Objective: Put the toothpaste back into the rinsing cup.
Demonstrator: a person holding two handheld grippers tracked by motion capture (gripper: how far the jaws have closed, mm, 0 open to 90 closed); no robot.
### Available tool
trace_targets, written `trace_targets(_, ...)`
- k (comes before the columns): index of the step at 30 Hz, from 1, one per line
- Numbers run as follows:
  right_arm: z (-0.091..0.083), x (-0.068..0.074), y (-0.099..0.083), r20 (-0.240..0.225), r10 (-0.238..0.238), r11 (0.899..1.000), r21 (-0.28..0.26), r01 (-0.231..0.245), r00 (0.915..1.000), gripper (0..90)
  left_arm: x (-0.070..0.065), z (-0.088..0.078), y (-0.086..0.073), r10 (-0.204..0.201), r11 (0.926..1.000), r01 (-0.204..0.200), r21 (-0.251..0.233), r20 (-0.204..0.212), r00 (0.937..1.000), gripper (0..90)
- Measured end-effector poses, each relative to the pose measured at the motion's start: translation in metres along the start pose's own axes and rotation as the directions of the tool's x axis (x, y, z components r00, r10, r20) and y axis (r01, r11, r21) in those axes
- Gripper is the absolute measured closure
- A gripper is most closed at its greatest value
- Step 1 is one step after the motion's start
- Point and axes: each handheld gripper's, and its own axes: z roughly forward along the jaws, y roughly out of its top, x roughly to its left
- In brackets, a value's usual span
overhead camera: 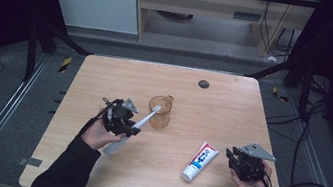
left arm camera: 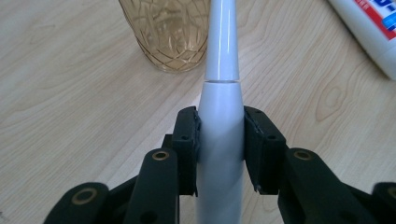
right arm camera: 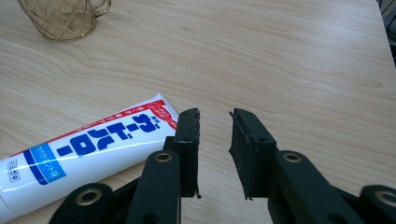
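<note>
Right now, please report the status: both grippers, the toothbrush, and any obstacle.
Left gripper shut on electric toothbrush, head toward amber cup. Right gripper open, nothing between jaws, beside toothpaste tube. Nothing between brush and cup.

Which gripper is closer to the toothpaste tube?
The right. The right gripper sits just beside the toothpaste tube, jaws open and not touching it. The left gripper is farther off across the table, clamped on a toothbrush by the cup.

Glossy plastic toothbrush (left arm camera: 219, 140); faceted amber cup (left arm camera: 170, 32); matt wood table (overhead camera: 233, 109)
</note>
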Motion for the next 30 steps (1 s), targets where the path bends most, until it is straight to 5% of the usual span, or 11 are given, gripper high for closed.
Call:
trace_targets(7,0.0,0.0,0.0,0.001,0.007,1.0,0.004,-0.007,1.0,71.9,0.002,-0.022,0.001,-0.024,0.9943,0.02,-0.105,-0.035,0.9991,67.0)
trace_targets(16,0.0,-0.001,0.0,0.005,0.008,1.0,-0.001,-0.008,1.0,71.9,0.006,-0.033,0.002,-0.093,0.9714,0.071,-0.227,-0.09,0.9915,67.1)
trace_targets(17,0.0,-0.001,0.0,0.006,0.008,1.0,-0.001,-0.008,0.9999,71.9,0.007,-0.035,0.003,-0.113,0.9619,0.081,-0.261,-0.109,0.9876,67.0)
trace_targets(19,0.0,-0.001,0.0,0.007,0.008,1.0,-0.002,-0.008,0.9999,72.0,0.009,-0.037,0.003,-0.12,0.9565,0.082,-0.28,-0.123,0.985,67.0)
trace_targets(23,0.0,0.0,0.001,0.009,0.014,1.0,-0.004,-0.014,0.9999,72.2,0.013,-0.042,0.006,-0.159,0.9317,0.097,-0.35,-0.155,0.9749,67.0)
trace_targets(30,0.0,-0.001,0.001,0.014,0.012,1.0,-0.012,-0.011,0.9998,73.2,0.016,-0.046,0.017,-0.212,0.881,0.114,-0.459,-0.169,0.9626,67.0)
